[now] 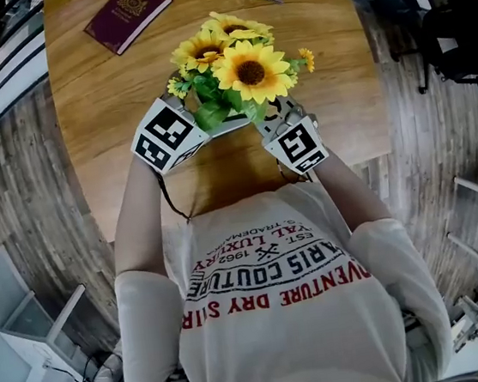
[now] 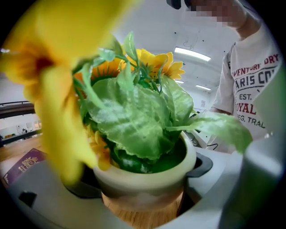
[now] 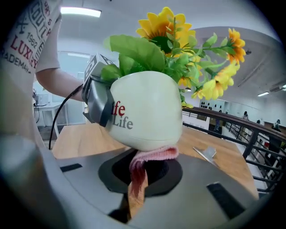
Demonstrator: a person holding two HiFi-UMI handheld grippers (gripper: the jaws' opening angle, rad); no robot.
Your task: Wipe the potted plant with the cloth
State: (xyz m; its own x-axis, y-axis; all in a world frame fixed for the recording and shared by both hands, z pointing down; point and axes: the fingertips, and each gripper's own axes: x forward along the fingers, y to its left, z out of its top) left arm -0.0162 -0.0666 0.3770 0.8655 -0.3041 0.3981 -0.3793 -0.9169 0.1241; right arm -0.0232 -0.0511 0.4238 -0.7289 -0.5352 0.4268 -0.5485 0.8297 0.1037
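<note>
Pink cloth [image 3: 154,155], pinched in the right claw [image 3: 142,179], presses the pot [image 3: 143,107] at its 6 o'clock. The left claw [image 2: 143,201] clamps the pot at 9. Sweep steadily round the base with firm contact.

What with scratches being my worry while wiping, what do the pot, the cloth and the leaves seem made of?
Pot: likely glazed ceramic; it is cream and smooth, with a soft sheen and printed lettering.
Cloth: a soft pink knit or terry, judging by its ribbed, fuzzy edge.
Leaves: probably artificial, fabric or plastic; they show pressed veins under a whitish, matte film.
</note>
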